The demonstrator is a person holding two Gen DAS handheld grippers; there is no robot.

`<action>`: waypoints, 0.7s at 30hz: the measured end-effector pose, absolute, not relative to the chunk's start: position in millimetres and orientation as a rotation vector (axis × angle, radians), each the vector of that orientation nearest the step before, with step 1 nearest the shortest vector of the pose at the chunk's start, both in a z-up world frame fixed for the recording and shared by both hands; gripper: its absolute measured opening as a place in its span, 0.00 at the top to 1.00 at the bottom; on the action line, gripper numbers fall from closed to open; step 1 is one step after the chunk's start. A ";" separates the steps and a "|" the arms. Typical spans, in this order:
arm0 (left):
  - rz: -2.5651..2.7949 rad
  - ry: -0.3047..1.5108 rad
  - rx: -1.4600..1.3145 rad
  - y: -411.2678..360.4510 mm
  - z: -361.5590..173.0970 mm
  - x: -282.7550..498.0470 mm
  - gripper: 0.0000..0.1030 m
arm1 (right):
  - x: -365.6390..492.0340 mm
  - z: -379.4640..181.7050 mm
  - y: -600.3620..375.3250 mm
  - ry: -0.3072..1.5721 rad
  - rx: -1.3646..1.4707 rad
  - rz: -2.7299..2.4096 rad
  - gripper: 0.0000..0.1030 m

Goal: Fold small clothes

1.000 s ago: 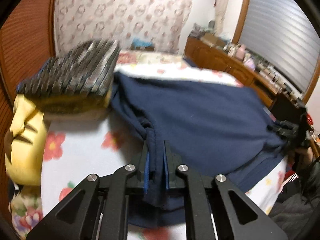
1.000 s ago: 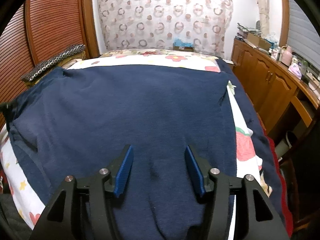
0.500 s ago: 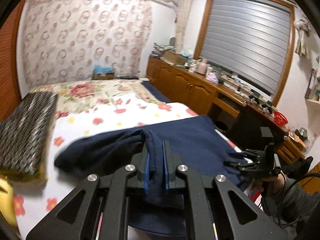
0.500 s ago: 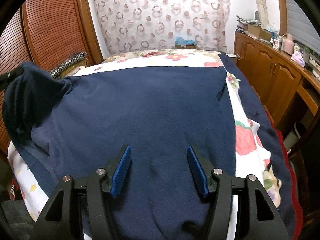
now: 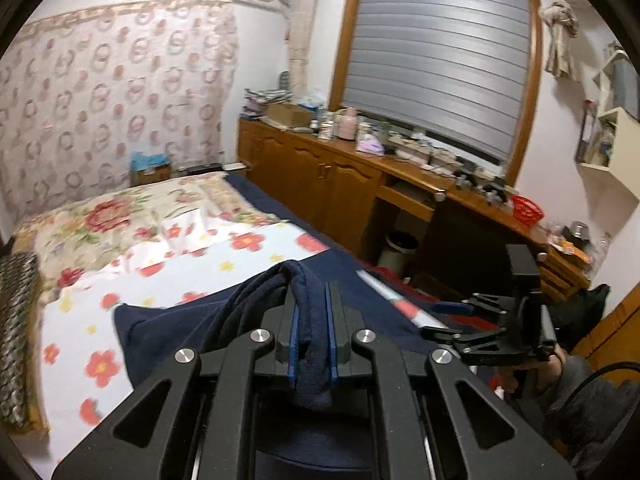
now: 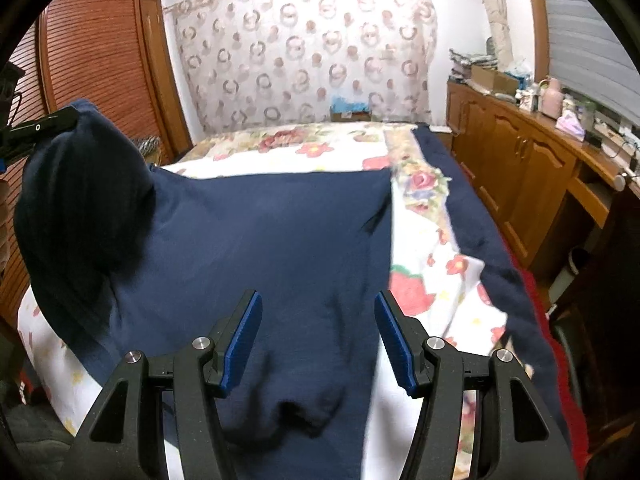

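A navy garment [image 6: 260,240] lies spread on the floral bed sheet [image 6: 432,280]. My left gripper [image 5: 311,304] is shut on a bunched edge of it, and the fabric hangs up from the bed in a raised fold [image 6: 80,184]. In the right wrist view that gripper [image 6: 40,126] shows at the far left, above the bed. My right gripper [image 6: 318,320] stands open over the garment's near edge, with cloth lying under and between its fingers but not pinched. It shows from the left wrist view too, my right gripper [image 5: 440,319] held by a hand [image 5: 556,360].
Wooden cabinets [image 6: 520,160] with cluttered tops run along the bed's right side, with a small bin [image 5: 400,246] below. A navy blanket [image 6: 480,220] edges the bed on that side. A patterned pillow [image 5: 16,320] lies at the left, by a louvred wardrobe [image 6: 92,60].
My left gripper rose and swung rightwards with the garment's edge, pulling that side up off the bed and over the rest. The right gripper shifted a little and stayed open.
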State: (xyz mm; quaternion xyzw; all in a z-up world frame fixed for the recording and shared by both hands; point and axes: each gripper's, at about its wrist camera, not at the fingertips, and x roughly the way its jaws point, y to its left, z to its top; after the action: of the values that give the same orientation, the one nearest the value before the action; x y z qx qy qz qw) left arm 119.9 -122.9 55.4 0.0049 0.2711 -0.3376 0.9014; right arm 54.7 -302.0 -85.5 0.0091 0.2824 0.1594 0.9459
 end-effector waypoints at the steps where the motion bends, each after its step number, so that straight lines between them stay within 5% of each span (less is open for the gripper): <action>1: -0.715 0.560 0.014 -128.5 58.0 118.7 0.89 | 52.5 -85.6 -304.1 0.570 0.021 0.321 0.41; 12: -0.798 0.577 0.083 -177.9 59.0 103.1 0.88 | 44.4 -88.1 -307.7 0.532 0.040 0.307 0.41; 15: -0.781 0.609 0.098 -177.7 48.6 112.4 0.78 | 44.4 -87.4 -308.3 0.532 0.039 0.306 0.41; 17: -0.766 0.601 0.108 -172.5 44.7 112.2 0.51 | 43.7 -85.0 -309.4 0.531 0.037 0.304 0.41; 21: -0.686 0.586 0.128 -148.9 36.6 110.0 0.41 | 44.9 -79.5 -309.4 0.522 0.032 0.308 0.41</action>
State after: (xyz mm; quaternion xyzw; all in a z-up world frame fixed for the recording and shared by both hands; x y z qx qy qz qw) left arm 110.0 -148.9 36.6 0.0616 0.2832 -0.3313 0.8979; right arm 44.9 -309.4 -79.5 0.0157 0.2571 0.1515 0.9543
